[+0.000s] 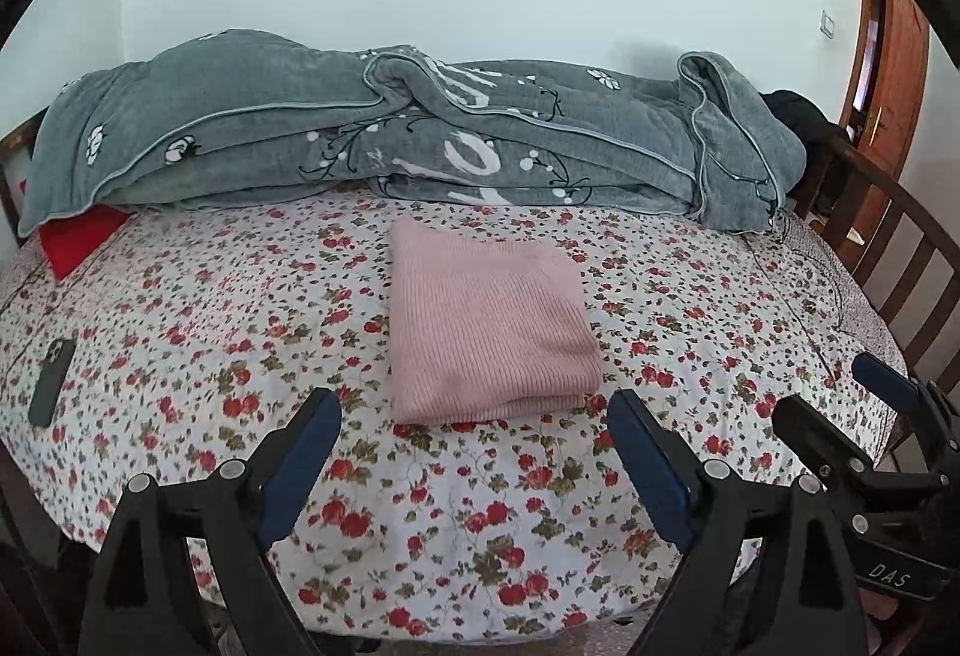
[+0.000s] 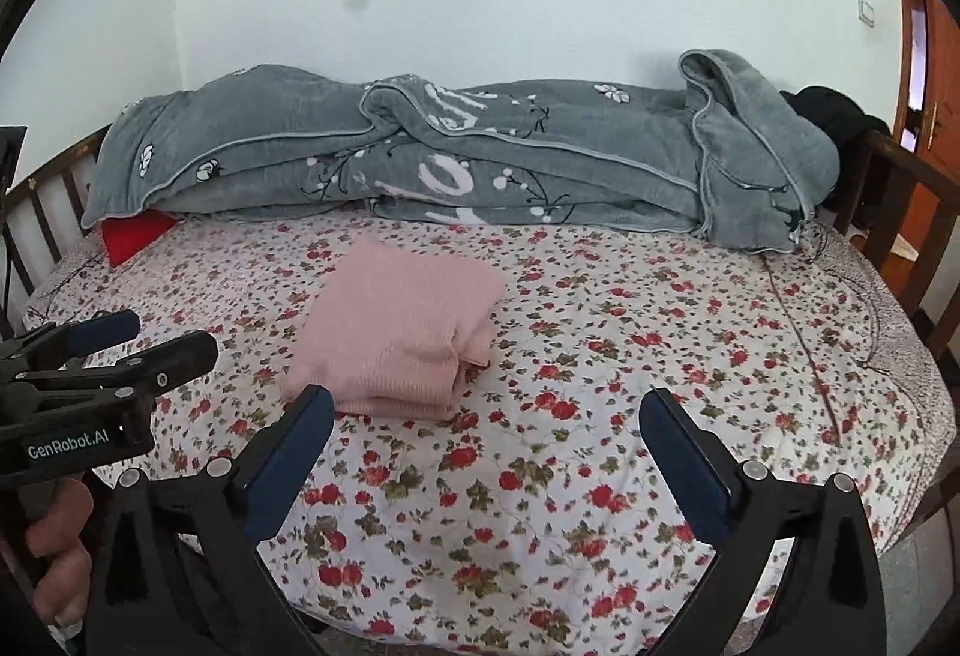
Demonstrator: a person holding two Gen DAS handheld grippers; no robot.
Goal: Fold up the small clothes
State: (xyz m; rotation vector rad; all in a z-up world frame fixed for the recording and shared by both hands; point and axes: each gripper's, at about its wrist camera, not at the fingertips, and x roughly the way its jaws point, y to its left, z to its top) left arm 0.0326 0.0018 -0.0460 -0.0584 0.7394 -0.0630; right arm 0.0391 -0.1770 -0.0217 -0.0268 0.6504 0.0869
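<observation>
A pink ribbed knit garment lies folded into a neat rectangle on the floral bedsheet. It also shows in the right wrist view, left of centre. My left gripper is open and empty, held just short of the garment's near edge. My right gripper is open and empty, to the right of the garment's near corner. The right gripper shows at the right edge of the left wrist view, and the left gripper at the left edge of the right wrist view.
A rolled grey floral blanket lies along the wall at the back of the bed. A red cushion peeks from under its left end. A dark phone lies on the sheet at the left. Wooden bed rails and a door are on the right.
</observation>
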